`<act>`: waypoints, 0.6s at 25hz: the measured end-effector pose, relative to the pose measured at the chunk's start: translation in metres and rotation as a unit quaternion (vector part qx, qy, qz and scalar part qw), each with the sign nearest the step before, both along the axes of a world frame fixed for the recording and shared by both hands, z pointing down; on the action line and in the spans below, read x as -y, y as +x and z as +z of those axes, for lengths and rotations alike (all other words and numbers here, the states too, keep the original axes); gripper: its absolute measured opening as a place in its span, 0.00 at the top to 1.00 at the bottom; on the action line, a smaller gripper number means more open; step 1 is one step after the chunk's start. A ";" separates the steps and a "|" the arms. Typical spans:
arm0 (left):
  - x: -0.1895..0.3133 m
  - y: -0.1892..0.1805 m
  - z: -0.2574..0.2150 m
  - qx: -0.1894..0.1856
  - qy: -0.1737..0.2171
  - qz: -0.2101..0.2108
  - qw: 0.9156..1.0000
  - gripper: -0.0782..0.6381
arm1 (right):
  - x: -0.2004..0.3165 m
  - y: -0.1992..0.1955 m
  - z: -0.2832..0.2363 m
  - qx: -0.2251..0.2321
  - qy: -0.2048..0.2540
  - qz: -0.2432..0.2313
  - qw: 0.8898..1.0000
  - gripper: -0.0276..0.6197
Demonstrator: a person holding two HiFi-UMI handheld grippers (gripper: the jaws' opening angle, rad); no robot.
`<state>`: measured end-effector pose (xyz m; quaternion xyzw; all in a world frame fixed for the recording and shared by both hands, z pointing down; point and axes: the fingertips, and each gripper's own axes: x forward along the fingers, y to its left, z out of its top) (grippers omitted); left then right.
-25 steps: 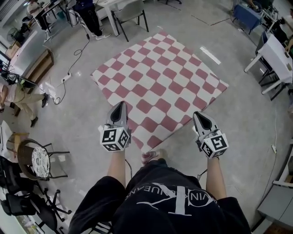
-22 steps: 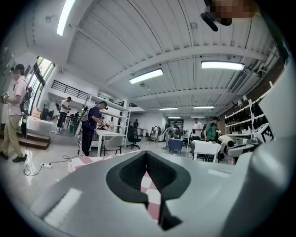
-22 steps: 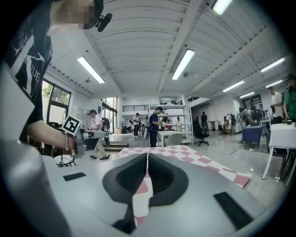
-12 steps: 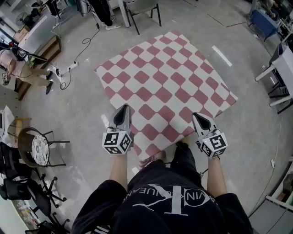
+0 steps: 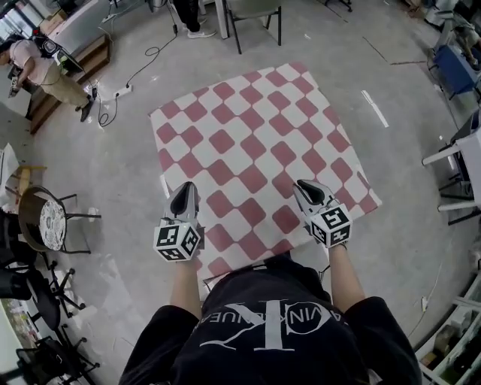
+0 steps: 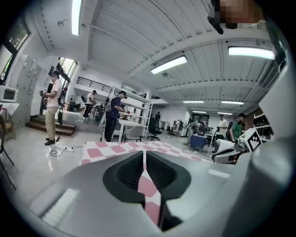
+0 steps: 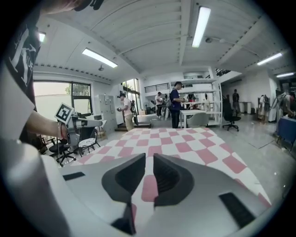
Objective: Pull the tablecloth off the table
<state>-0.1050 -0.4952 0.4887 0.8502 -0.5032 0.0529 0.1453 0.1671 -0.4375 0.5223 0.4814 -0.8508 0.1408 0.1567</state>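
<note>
**A:** Two grippers over the cloth. What state?

**B:** Left gripper has its jaws pressed together with nothing between them, and the right gripper is the same. Both hover above the near strip of the tablecloth, one towards each near corner.

**A:** Surface?

**B:** Pink-and-white checked tablecloth, spread flat and smooth, set like a diamond in the head view. The table under it is fully covered, so none of it shows. In both gripper views the checks run away ahead of the jaws.

**A:** Room?

**B:** Workshop with a concrete floor and strip lights overhead. A grey chair stands near the far edge. A round-seat chair and black office chairs are well off to the left. A white desk is at the right. A person stands far left beside a cable on the floor.

**A:** Edges, clearance?

**B:** The near edge lies just in front of the holder's black T-shirt. There is bare floor along the left and right sides — the desk legs are apart from the right corner.
</note>
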 end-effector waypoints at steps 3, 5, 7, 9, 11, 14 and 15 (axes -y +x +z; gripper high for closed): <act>0.002 0.012 0.015 0.011 -0.015 -0.014 1.000 0.88 | 0.015 0.022 0.017 -0.007 -0.025 -0.004 1.000 0.93; 0.003 0.017 0.025 0.016 -0.026 -0.029 0.999 0.88 | 0.026 0.037 0.028 -0.010 -0.043 -0.013 0.999 0.85; 0.006 0.020 0.034 0.022 -0.034 -0.041 0.998 0.88 | 0.038 0.050 0.040 -0.021 -0.061 -0.025 0.998 0.77; 0.010 0.020 0.041 0.029 -0.040 -0.048 0.998 0.88 | 0.050 0.063 0.052 -0.037 -0.076 -0.029 0.996 0.66; 0.012 0.021 0.045 0.032 -0.044 -0.057 0.997 0.88 | 0.065 0.078 0.062 -0.045 -0.090 -0.023 0.995 0.57; 0.011 0.029 0.048 0.036 -0.049 -0.071 0.996 0.88 | 0.085 0.107 0.075 -0.044 -0.111 -0.002 0.993 0.49; 0.010 0.031 0.050 0.040 -0.050 -0.076 0.995 0.88 | 0.092 0.115 0.080 -0.045 -0.118 0.006 0.992 0.47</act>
